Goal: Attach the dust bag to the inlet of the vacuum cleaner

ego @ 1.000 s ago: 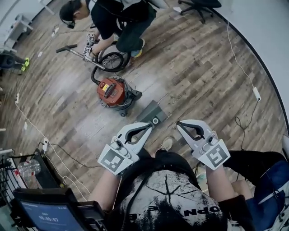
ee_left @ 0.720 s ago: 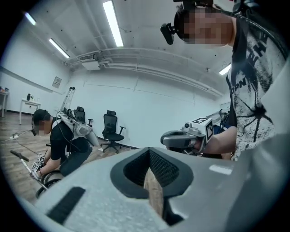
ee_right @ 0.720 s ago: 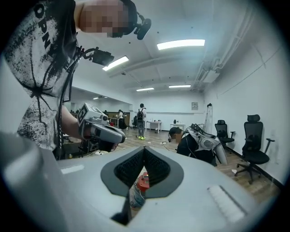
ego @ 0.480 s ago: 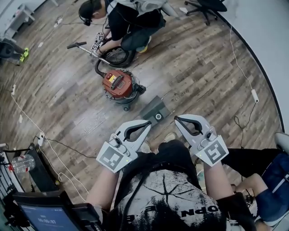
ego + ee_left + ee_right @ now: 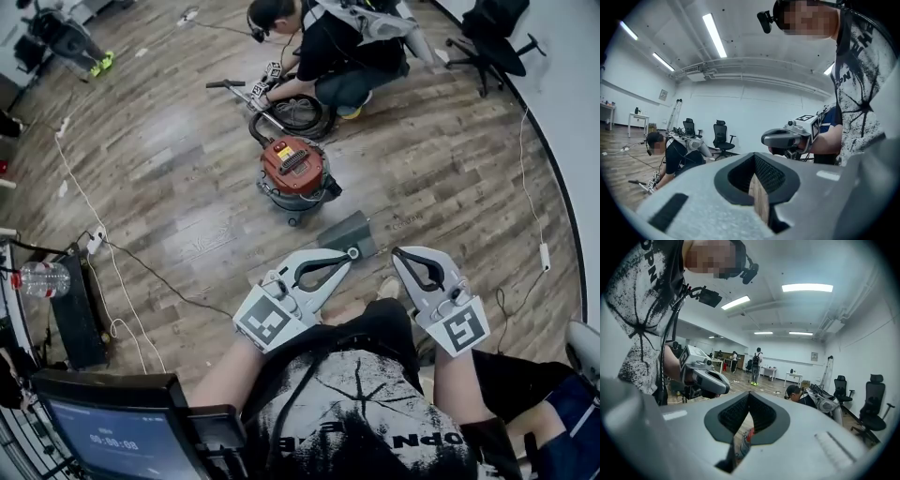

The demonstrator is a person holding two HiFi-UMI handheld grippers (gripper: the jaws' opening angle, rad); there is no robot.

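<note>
The red vacuum cleaner (image 5: 294, 170) stands on the wood floor ahead of me. A flat grey dust bag (image 5: 346, 234) with a round collar lies on the floor between the vacuum and my grippers. My left gripper (image 5: 345, 256) is held out level, its tip over the bag's near edge in the head view, shut and empty. My right gripper (image 5: 398, 253) is beside it to the right, also shut and empty. In the left gripper view the left gripper (image 5: 754, 155) has its jaws together and the right gripper (image 5: 786, 138) shows beyond. A sliver of the vacuum (image 5: 746, 435) shows below the right gripper (image 5: 749, 394).
A person (image 5: 349, 52) crouches behind the vacuum, handling its black hose (image 5: 292, 114) and wand. An office chair (image 5: 495, 36) stands at the far right. Cables and a power strip (image 5: 545, 256) lie on the floor. A bottle (image 5: 43, 278) and a monitor (image 5: 111, 433) sit at my left.
The head view has swung, so the vacuum, bag and crouching person now sit further right. Both grippers have travelled with me, staying level and shut.
</note>
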